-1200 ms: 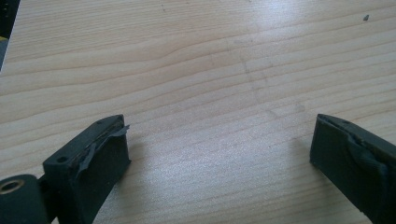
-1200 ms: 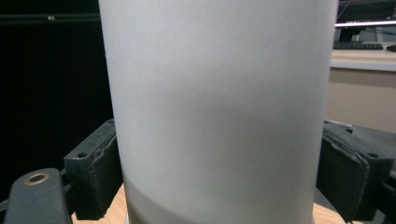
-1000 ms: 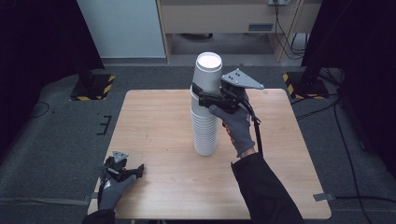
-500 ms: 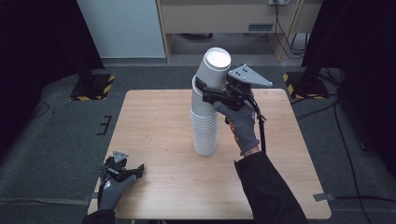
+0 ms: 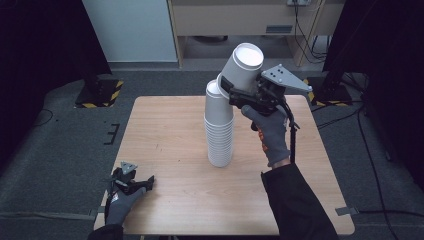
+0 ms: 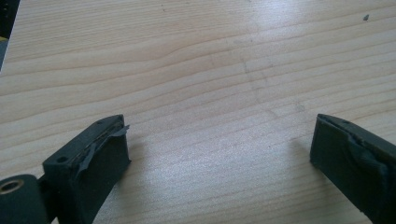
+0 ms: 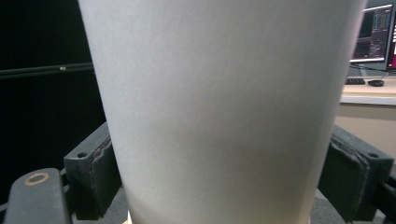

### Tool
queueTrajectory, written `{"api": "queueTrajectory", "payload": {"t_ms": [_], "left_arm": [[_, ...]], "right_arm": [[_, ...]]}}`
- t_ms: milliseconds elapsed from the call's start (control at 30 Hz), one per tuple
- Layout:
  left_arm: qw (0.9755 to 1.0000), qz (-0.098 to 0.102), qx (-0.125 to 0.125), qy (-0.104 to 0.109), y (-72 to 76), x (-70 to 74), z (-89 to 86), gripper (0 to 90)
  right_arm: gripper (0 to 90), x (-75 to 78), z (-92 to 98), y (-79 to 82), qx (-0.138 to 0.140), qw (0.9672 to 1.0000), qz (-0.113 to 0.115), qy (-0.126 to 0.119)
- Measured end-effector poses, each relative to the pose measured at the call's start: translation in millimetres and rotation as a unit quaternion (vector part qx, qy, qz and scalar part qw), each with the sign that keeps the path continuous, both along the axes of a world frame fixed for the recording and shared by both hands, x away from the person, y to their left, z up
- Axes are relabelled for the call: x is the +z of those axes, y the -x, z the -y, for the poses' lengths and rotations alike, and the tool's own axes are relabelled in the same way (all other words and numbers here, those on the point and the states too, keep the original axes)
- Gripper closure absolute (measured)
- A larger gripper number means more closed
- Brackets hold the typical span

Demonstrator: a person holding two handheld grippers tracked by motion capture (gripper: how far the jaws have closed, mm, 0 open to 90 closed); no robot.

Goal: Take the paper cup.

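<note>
Just above the tall stack of white paper cups (image 5: pixel 219 127), which stands upright near the middle of the light wooden table (image 5: pixel 170 135), the right gripper (image 5: pixel 234 93) has one single white paper cup (image 5: pixel 241 67) clamped between its jaws. That cup is tilted, its closed base pointing up and away from the stack, and its open end sits just over the stack's top rim. I can't tell if it's actually clear of the top cup or touching it. The right gripper view is mostly the plain white cup wall (image 7: pixel 224 107), with a black pad pressed on each side, so it's definitely grasping it. The gloved right hand (image 5: pixel 267 131) holds the handle just to the right of the stack, dark sleeve coming up from the near edge, black cable hanging down beside the wrist, grey three-cornered plate on top.

Well away from the stack, at the near-left corner of the table, the gloved left hand (image 5: pixel 120 205) rests with the left gripper (image 5: pixel 131 181) low on the wood. Its own view shows the two black jaws spread wide apart with nothing between them, just bare wood grain (image 6: pixel 215 98). One pad (image 6: pixel 100 140) has a bit of tape peeling off its edge.
</note>
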State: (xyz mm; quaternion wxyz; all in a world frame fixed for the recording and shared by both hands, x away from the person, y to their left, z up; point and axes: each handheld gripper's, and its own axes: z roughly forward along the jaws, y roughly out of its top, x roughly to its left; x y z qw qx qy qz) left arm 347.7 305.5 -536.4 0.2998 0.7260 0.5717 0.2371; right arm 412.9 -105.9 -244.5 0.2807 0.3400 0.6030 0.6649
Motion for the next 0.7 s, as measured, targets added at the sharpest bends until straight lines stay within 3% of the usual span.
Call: {"api": "queueTrajectory", "payload": {"t_ms": [367,700], "left_arm": [[1.0,0.0,0.0,0.0,0.0,-0.1,0.0,3.6],[1.0,0.0,0.0,0.0,0.0,0.0,0.0,3.6]], "right_arm": [[13.3,2.9,28.6,14.1,-0.02,0.9998,0.003,-0.005],[13.3,-15.2,59.7,33.4,-0.036,0.9993,-0.01,-0.006]]}}
